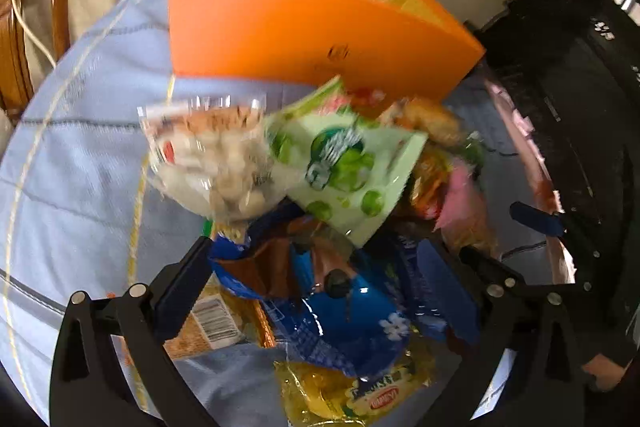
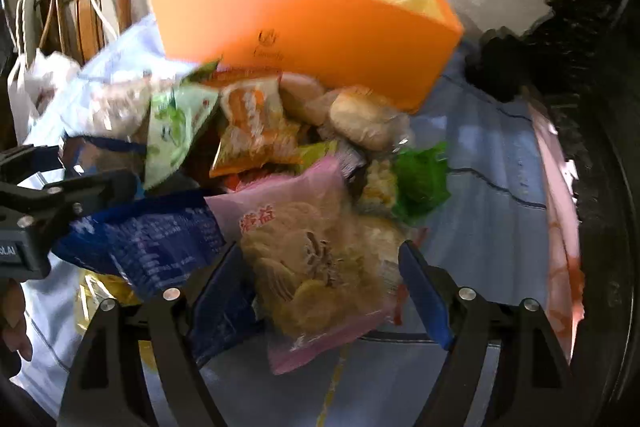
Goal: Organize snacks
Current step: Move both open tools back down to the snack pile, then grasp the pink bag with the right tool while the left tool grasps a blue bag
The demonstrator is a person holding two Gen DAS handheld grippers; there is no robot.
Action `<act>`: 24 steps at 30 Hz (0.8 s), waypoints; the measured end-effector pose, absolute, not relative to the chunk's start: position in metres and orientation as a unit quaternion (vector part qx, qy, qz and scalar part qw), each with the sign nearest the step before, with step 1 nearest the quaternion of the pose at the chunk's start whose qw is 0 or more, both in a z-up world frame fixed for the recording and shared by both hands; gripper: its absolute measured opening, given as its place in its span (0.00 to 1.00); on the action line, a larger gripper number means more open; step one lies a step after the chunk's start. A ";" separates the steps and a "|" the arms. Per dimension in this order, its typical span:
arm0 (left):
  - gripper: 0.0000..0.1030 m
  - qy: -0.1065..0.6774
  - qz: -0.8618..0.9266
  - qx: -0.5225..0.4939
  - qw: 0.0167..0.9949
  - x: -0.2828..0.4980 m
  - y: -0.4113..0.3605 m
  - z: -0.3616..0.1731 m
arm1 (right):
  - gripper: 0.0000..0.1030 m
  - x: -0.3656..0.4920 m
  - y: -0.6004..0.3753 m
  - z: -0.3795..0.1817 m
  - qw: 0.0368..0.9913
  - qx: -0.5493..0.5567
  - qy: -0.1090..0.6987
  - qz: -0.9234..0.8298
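Note:
A heap of snack packets lies on a light blue cloth [image 1: 80,163] in front of an open orange box [image 1: 304,27], which also shows in the right wrist view [image 2: 320,39]. My left gripper [image 1: 328,259] is open with its fingers on either side of a blue packet [image 1: 344,311]; a clear bag of pale snacks [image 1: 216,163] and a green packet [image 1: 344,171] lie just beyond. My right gripper [image 2: 320,267] is open around a pink packet of round crackers [image 2: 316,263]. The blue packet [image 2: 152,239] and the left gripper [image 2: 80,187] show at the left of the right wrist view.
A yellow packet [image 1: 360,391] lies under the blue one. An orange-and-white packet [image 2: 256,127], wrapped buns [image 2: 360,119] and a green-and-yellow packet [image 2: 408,183] sit in the heap. A wooden chair [image 2: 92,3] stands at the back left. Dark objects [image 1: 560,87] line the right side.

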State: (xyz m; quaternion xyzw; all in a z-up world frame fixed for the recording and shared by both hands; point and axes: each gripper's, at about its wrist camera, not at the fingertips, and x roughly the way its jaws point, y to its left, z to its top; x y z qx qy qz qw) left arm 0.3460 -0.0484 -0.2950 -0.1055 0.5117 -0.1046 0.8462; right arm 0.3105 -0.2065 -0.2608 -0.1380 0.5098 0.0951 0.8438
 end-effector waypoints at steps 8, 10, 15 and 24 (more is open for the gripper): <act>0.62 0.506 -0.134 -0.063 0.850 0.339 -0.065 -0.308 | 0.44 0.312 -0.213 -0.277 0.829 -0.111 0.541 0.093; 0.59 0.505 -0.139 -0.059 0.850 0.339 -0.067 -0.307 | 0.43 0.310 -0.213 -0.275 0.829 -0.109 0.540 0.094; 0.46 0.493 -0.164 -0.046 0.853 0.330 -0.067 -0.296 | 0.42 0.303 -0.216 -0.262 0.841 -0.088 0.526 0.089; 0.39 0.480 -0.192 -0.051 0.854 0.316 -0.056 -0.278 | 0.42 0.293 -0.226 -0.228 0.860 -0.054 0.500 0.084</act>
